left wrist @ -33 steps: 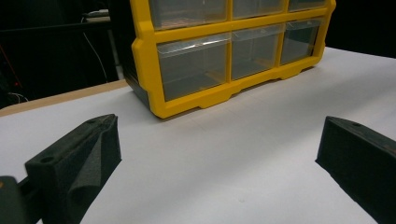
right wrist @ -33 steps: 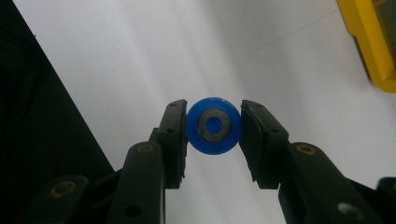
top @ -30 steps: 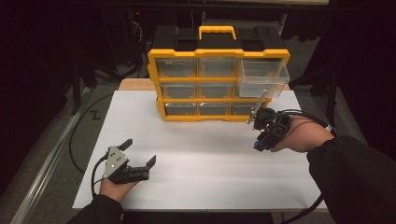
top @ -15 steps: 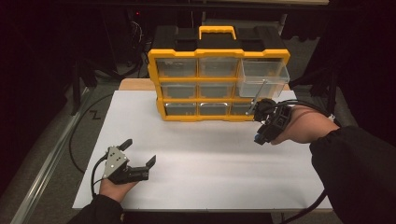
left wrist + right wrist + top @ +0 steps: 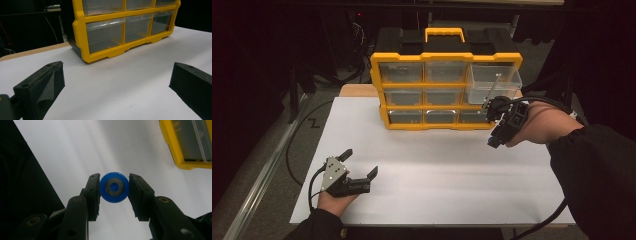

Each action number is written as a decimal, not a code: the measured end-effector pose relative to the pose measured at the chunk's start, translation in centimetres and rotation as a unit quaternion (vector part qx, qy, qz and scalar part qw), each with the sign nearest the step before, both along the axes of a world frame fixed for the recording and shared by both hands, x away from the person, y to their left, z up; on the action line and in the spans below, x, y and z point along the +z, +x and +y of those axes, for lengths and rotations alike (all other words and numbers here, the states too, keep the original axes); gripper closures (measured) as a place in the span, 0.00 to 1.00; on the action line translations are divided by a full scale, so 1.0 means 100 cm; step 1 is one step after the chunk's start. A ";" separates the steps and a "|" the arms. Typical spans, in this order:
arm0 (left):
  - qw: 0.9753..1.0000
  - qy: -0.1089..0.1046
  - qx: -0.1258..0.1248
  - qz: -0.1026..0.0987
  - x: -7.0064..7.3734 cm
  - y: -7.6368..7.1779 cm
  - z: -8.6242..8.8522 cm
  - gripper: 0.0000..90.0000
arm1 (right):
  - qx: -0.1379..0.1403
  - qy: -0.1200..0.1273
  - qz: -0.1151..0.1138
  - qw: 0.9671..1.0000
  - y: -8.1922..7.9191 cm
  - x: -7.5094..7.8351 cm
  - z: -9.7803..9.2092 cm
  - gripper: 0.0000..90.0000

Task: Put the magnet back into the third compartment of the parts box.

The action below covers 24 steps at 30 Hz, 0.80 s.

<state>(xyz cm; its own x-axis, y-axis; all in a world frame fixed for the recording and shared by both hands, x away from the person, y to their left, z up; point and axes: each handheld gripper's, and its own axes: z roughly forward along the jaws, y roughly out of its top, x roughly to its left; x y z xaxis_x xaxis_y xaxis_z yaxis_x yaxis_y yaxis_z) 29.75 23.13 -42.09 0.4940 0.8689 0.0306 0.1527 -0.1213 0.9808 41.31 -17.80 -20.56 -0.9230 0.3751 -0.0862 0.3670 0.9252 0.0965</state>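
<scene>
Left gripper (image 5: 360,164) rests low on the white counter (image 5: 432,190) at near left, held in the person's left hand (image 5: 334,200); its jaws stand wide apart with nothing between them, and in the left gripper view (image 5: 117,87) only bare counter lies in the gap. Beyond it, at far centre, stands the yellow organiser (image 5: 447,90) with a yellow handle (image 5: 444,34) on top and three rows of clear drawers. The top-right drawer (image 5: 493,82) is pulled out toward the near side, well proud of the frame; the other drawers sit flush. The organiser's left end appears in the left gripper view (image 5: 82,35), well apart from that gripper. Right gripper (image 5: 490,125) is raised just in front of the organiser's right end, below and beside the open drawer, held in the right hand (image 5: 544,127), with a dark sleeve (image 5: 597,170) behind it. In the right gripper view its jaws are closed on a blue wheel (image 5: 114,187), a small round disc with a grey ring and blue centre, clamped by its rim on both sides. The wheel hangs above the counter, with the organiser's lower corner (image 5: 185,150) at upper right of that view.
</scene>
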 end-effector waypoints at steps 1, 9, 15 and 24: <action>1.000 0.000 0.000 0.000 0.000 0.000 0.000 0.00 | 0.000 0.000 0.002 1.000 0.000 0.002 0.000 0.72; 1.000 0.000 -0.001 0.000 0.000 0.001 0.000 0.00 | 0.001 -0.005 0.006 1.000 0.002 0.014 0.002 0.72; 1.000 0.000 0.000 0.001 0.000 0.000 0.001 0.00 | 0.003 -0.009 -0.001 1.000 0.005 0.026 0.004 0.72; 1.000 -0.001 -0.002 0.002 -0.001 0.001 0.000 0.00 | -0.001 -0.010 -0.007 1.000 0.010 0.048 0.004 0.72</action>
<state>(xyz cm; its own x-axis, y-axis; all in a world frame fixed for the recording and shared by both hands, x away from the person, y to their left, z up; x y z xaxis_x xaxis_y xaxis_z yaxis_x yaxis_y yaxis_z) 29.82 23.14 -42.16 0.4972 0.8672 0.0270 0.1565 -0.1203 0.9803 42.36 -17.45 -15.78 -0.9212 0.3743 -0.1059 0.3669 0.9265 0.0834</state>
